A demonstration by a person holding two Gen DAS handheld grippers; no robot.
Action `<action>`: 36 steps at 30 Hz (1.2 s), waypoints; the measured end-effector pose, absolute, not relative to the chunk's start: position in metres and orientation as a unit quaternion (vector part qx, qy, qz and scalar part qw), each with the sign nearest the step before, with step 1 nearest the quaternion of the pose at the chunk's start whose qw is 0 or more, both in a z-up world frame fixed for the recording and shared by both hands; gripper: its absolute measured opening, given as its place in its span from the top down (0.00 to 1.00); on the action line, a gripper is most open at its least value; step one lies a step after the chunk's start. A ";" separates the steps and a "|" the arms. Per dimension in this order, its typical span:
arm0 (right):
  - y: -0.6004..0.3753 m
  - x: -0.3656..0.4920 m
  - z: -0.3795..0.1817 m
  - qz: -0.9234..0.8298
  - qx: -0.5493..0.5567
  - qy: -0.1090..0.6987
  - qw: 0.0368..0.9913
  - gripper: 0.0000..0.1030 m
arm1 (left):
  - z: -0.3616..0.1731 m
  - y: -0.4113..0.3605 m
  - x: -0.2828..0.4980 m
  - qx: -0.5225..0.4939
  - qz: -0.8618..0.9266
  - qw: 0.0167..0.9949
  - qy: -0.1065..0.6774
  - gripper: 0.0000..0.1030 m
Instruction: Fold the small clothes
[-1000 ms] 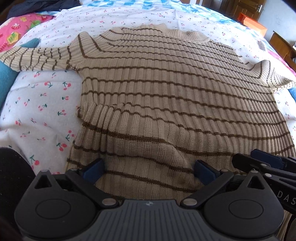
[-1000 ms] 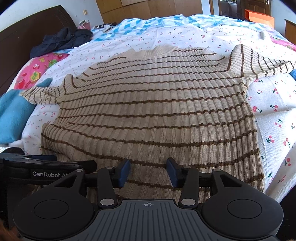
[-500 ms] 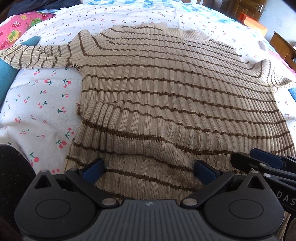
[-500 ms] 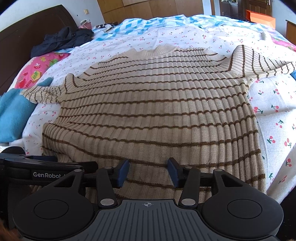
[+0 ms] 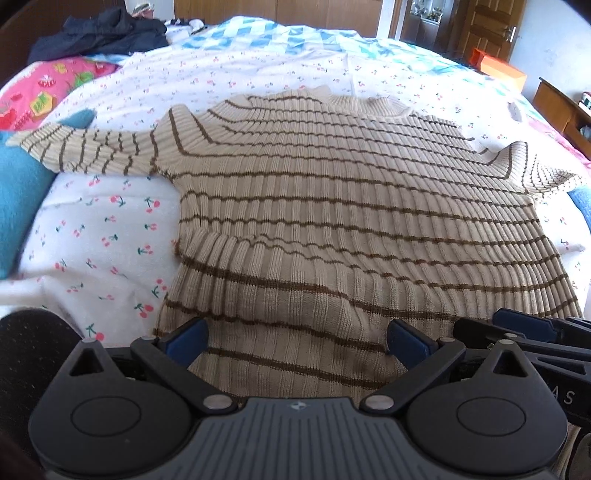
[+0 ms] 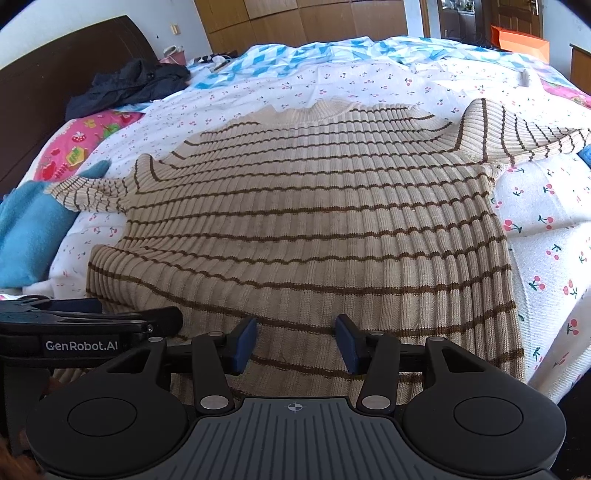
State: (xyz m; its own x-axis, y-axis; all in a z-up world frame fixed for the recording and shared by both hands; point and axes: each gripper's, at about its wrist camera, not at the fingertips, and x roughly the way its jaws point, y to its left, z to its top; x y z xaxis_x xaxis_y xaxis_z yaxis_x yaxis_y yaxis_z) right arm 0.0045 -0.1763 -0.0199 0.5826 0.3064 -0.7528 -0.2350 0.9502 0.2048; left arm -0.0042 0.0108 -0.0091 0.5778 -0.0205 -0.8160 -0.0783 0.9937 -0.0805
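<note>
A beige ribbed sweater with thin brown stripes (image 5: 332, 206) lies spread flat on the bed, collar far, hem near, sleeves out to both sides. It also shows in the right wrist view (image 6: 314, 221). My left gripper (image 5: 297, 341) is wide open over the hem's left part, which bulges between the blue pads. My right gripper (image 6: 295, 341) is open over the hem further right, with its jaws closer together. Each gripper shows at the edge of the other's view.
The bed has a white cherry-print sheet (image 5: 96, 236). A blue cushion (image 5: 18, 192) lies at the left, a pink patterned pillow (image 5: 48, 96) and dark clothes (image 5: 99, 33) beyond it. A blue-white quilt (image 6: 332, 55) lies at the far side.
Both views have tilted up and drawn back a little, so more of the far bed shows. The sweater lies as before. Both grippers remain open.
</note>
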 end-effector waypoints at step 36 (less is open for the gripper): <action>-0.176 0.001 -0.016 0.158 0.041 0.421 0.892 0.54 | -0.005 0.008 -0.009 -0.052 0.023 0.896 0.440 0.00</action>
